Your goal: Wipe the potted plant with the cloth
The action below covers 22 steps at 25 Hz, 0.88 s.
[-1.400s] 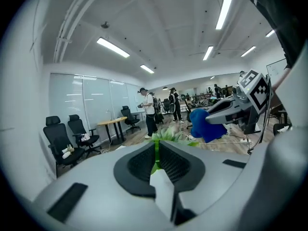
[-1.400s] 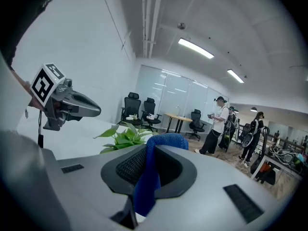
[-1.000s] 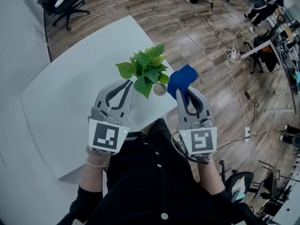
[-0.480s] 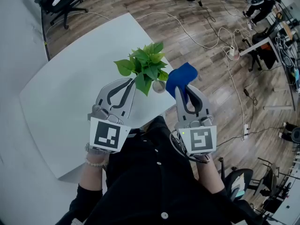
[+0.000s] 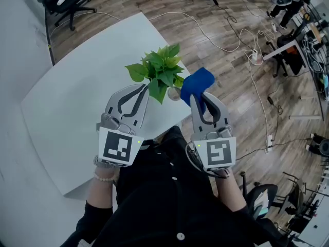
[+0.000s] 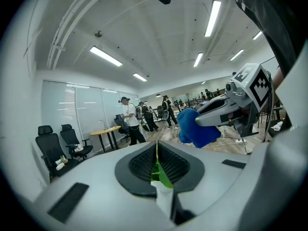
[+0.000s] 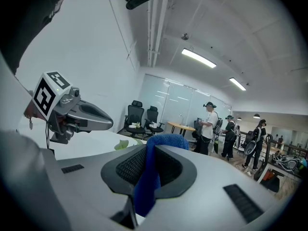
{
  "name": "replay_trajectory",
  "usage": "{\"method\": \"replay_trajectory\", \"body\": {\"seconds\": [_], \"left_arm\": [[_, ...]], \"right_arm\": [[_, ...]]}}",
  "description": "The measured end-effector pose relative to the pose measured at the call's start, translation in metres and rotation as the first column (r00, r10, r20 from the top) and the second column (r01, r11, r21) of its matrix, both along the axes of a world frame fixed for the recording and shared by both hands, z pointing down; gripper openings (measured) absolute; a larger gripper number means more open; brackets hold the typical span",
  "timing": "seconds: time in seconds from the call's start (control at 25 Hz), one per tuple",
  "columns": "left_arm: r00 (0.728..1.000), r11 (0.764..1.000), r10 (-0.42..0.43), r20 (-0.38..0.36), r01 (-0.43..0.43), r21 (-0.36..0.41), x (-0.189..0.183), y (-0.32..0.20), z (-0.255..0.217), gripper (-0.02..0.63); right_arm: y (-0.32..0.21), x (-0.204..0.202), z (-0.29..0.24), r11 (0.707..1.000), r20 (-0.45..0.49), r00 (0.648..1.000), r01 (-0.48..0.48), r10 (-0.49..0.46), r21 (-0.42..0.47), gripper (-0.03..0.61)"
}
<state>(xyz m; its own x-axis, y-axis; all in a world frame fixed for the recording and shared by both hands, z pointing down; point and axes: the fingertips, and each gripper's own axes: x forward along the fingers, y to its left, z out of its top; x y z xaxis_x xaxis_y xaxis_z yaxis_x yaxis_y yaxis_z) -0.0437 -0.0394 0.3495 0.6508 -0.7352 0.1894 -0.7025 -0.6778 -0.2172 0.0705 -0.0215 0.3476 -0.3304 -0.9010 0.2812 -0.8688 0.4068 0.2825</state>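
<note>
Our left hand-held gripper [image 5: 144,88] is clenched on one green leaf [image 6: 160,176] of the plant [image 5: 162,68]. The pads press together with the leaf blade pinched edge-on in the seam between them. Our right hand-held gripper [image 5: 199,96] is clamped on the blue cloth [image 7: 147,192], which fills the gap between its pads.

The plant stands near the edge of the white counter [image 5: 77,102] closest to us, just ahead of both grippers and between them. It is a small bushy plant with broad, bright green, pointed leaves, and its pale round pot [image 5: 176,94] shows only partly under the foliage. The stems rise upright from the pot and the leaves fan outward on all sides. The held leaf hangs toward us and to the left.

The cloth is bunched into a soft lump beyond the right jaw tips, just beside the plant's right side. Its long axis runs along the jaws, and its rear end trails down behind the pads. We cannot tell if it touches the leaves
</note>
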Motion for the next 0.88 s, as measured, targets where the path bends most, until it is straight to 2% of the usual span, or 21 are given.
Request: {"method": "replay_trajectory", "body": {"seconds": [0.88], "left_arm": [[1.000,1.000,0.006,0.007,-0.006,-0.008,0.002,-0.002,0.004,0.023]], "right_arm": [[0.004,-0.005,0.018,0.998,-0.007,1.000,0.030,-0.030,-0.060,0.074]]}}
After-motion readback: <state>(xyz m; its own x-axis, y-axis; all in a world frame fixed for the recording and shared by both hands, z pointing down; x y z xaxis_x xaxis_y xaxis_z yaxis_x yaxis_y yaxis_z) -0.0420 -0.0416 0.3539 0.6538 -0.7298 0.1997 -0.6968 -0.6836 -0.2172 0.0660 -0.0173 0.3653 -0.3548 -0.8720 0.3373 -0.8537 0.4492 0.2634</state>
